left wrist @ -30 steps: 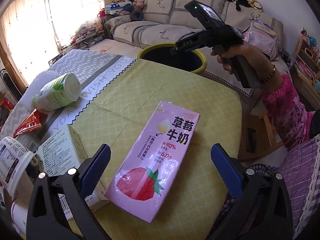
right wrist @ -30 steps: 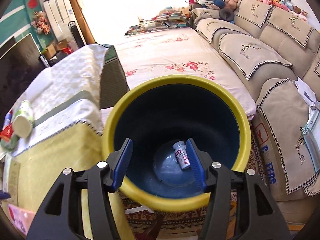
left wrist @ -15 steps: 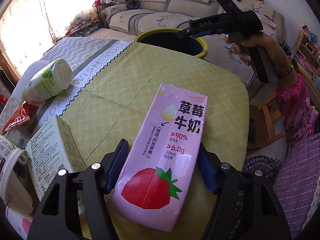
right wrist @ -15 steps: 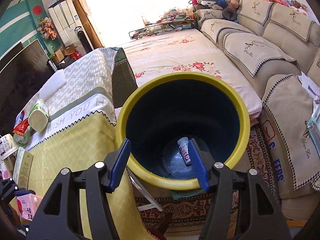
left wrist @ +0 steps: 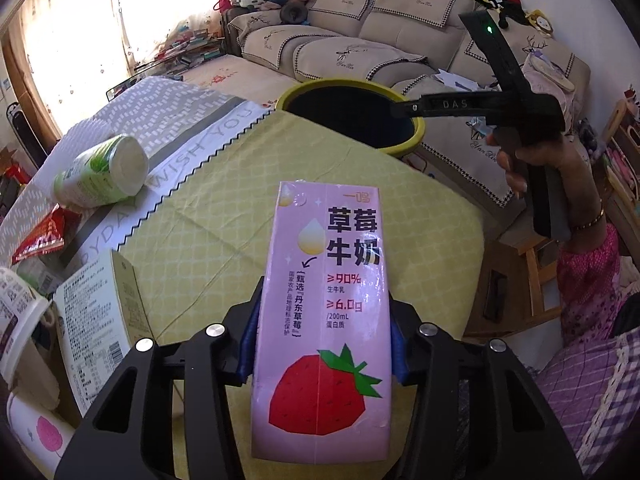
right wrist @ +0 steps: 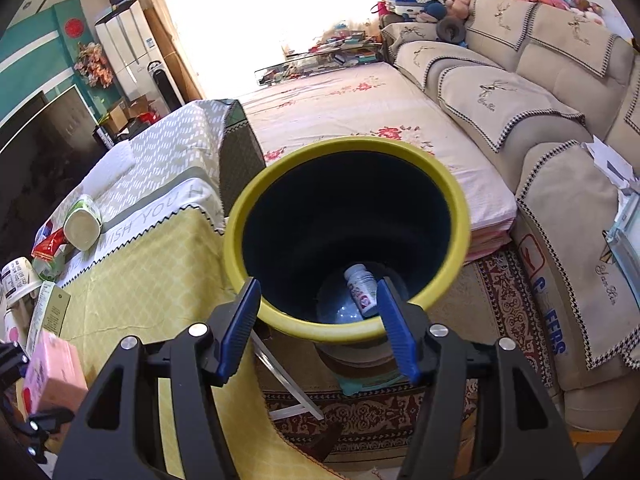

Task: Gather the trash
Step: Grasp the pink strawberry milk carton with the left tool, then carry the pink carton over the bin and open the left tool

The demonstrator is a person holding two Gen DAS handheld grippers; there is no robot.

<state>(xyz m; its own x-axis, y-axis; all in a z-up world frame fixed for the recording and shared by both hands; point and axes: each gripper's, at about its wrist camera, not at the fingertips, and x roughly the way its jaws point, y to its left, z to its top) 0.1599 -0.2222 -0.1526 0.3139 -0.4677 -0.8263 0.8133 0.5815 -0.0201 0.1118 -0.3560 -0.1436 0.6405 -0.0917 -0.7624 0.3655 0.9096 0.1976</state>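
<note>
— Where is the carton?

— I'm clamping one pink strawberry milk carton (left wrist: 324,320) in the left gripper (left wrist: 322,344), pads on its long sides, above the yellow tablecloth (left wrist: 224,216). It's looking light and crushable.

— And the right?

— I'm holding the right gripper (right wrist: 318,320) spread and empty over one yellow-rimmed bin (right wrist: 456,208) holding one white bottle (right wrist: 362,290).

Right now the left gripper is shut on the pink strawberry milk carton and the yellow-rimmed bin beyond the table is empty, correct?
Not quite. The left gripper is shut on the pink strawberry milk carton, but the yellow-rimmed bin is not empty: the right wrist view shows a small white bottle at its bottom.
</note>
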